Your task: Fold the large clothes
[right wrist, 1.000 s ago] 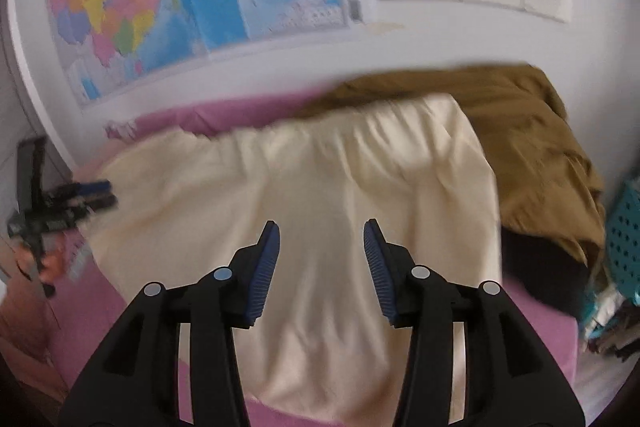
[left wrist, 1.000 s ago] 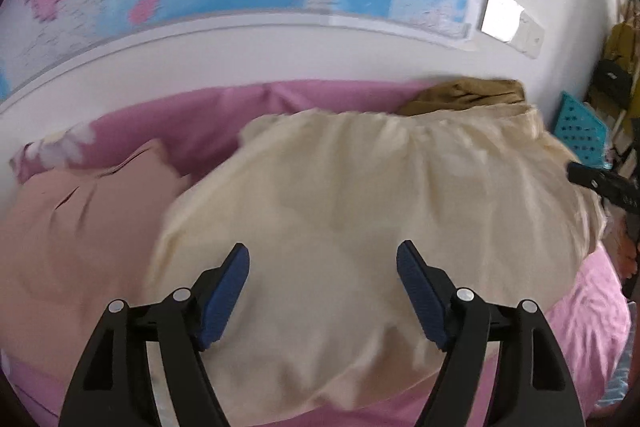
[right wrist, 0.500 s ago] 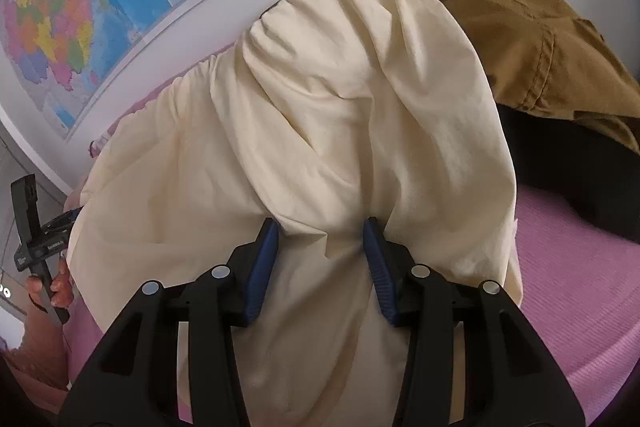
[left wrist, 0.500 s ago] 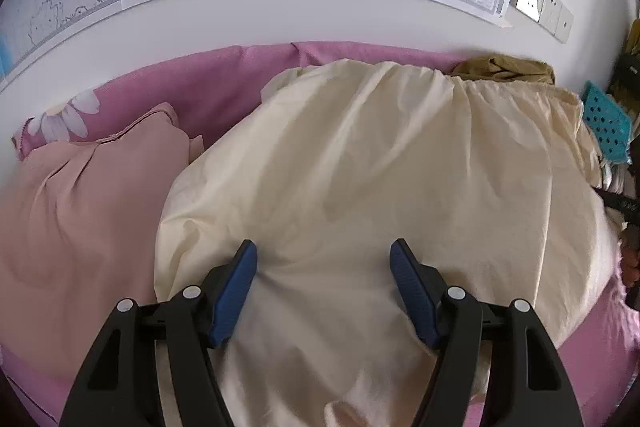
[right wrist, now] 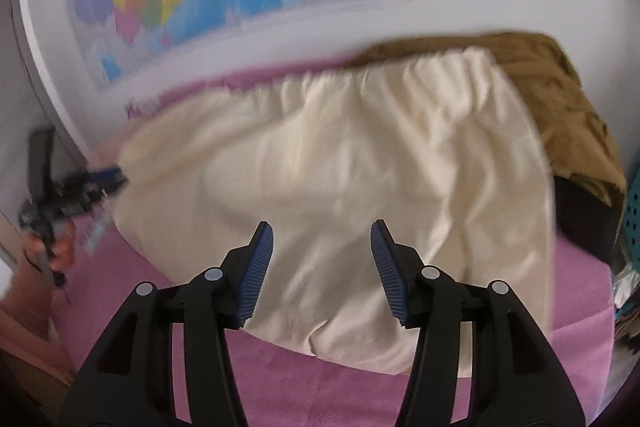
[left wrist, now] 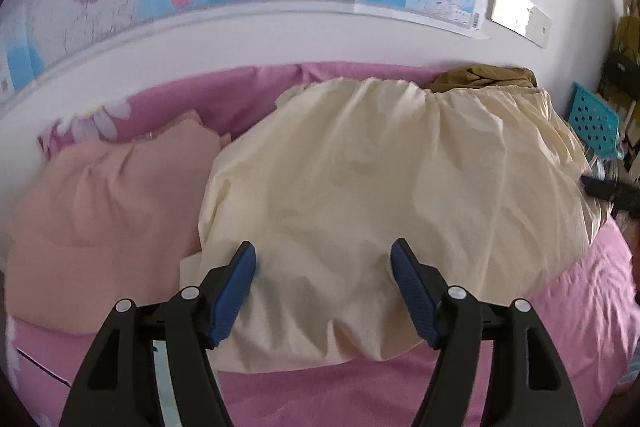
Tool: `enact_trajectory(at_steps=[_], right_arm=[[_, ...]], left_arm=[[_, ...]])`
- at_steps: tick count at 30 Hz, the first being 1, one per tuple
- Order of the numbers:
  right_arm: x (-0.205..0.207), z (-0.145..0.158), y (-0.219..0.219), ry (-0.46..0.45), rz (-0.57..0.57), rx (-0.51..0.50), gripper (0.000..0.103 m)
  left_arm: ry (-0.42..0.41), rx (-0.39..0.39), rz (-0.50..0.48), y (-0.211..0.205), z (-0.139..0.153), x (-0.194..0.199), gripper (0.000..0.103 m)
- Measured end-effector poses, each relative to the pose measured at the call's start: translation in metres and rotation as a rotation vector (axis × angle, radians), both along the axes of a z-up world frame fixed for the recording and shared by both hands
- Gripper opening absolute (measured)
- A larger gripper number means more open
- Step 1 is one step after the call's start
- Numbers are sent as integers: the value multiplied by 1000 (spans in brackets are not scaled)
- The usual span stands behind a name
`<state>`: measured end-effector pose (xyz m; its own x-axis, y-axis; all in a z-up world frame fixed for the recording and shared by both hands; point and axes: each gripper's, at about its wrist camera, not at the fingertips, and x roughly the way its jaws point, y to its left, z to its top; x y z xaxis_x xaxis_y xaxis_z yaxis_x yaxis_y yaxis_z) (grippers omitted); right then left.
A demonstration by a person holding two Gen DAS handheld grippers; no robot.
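A: Where is the garment [left wrist: 384,195]?
B: Spread on the bed [left wrist: 560,327], one fold at most.
A: Grippers?
B: Left gripper [left wrist: 323,259] and right gripper [right wrist: 322,239] both gape, empty, above it. Most folding remains.

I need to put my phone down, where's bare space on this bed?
Bare pink sheet runs along the near edge, in front of the cream garment, and on its right. Crowded: peach garment at left, brown clothing at the back right.
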<state>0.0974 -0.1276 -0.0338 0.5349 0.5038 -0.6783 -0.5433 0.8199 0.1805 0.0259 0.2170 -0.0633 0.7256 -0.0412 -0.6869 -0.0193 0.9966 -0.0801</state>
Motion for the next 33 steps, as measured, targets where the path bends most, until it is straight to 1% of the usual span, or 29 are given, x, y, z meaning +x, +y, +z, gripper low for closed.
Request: enact_trajectory(at_steps=[2, 5, 7, 10, 12, 14, 15, 17, 18, 20, 22, 23, 25, 27, 29, 31, 32, 33], right_arm=[[8, -17, 8, 29, -13, -27, 49], [15, -31, 10, 38, -6, -14, 49], [14, -34, 10, 28, 1, -18, 49], [13, -35, 10, 41, -19, -14, 49], [13, -31, 10, 55, -33, -16, 50], [13, -26, 5, 86, -49, 15, 54], [9, -22, -1, 103, -53, 47, 55], [-2, -14, -15, 117, -52, 109, 61], [-11, -9, -25, 131, -36, 157, 63], [-25, -5, -45, 158, -29, 228, 70], [-41, -12, -70, 235, -25, 327, 72], [-44, -15, -75, 260, -30, 353, 72], [-53, -32, -90, 346, -55, 423, 72], [-55, -49, -99, 397, -96, 448, 72], [-48, -59, -101, 426, -133, 486, 72], [-39, -60, -102, 422, -147, 529, 71], [-32, -59, -99, 410, -155, 537, 72], [-25, -59, -96, 403, -172, 540, 73]], left_arm=[[4, -32, 3, 7, -7, 7, 71], [22, -59, 7, 12, -16, 15, 71], [27, -33, 5, 8, -22, 20, 71], [40, -13, 20, 4, -29, 24, 71], [38, -14, 36, 4, -26, 22, 70], [18, -29, 61, 4, -17, 13, 69], [9, -43, 65, 5, -14, 7, 68], [-27, -84, 67, 8, -5, -12, 68], [-43, -108, 73, 10, -1, -26, 68], [-62, -166, 66, 14, 2, -49, 68], [-55, -233, 57, 17, -2, -73, 68], [-39, -270, 36, 17, -6, -82, 68], [-5, -324, 13, 15, -14, -91, 68], [30, -375, -19, 10, -21, -88, 69], [63, -421, -28, 6, -29, -78, 69], [78, -472, -49, 5, -35, -65, 69], [87, -487, -37, 4, -38, -58, 69], [98, -513, -49, 3, -41, -48, 69]])
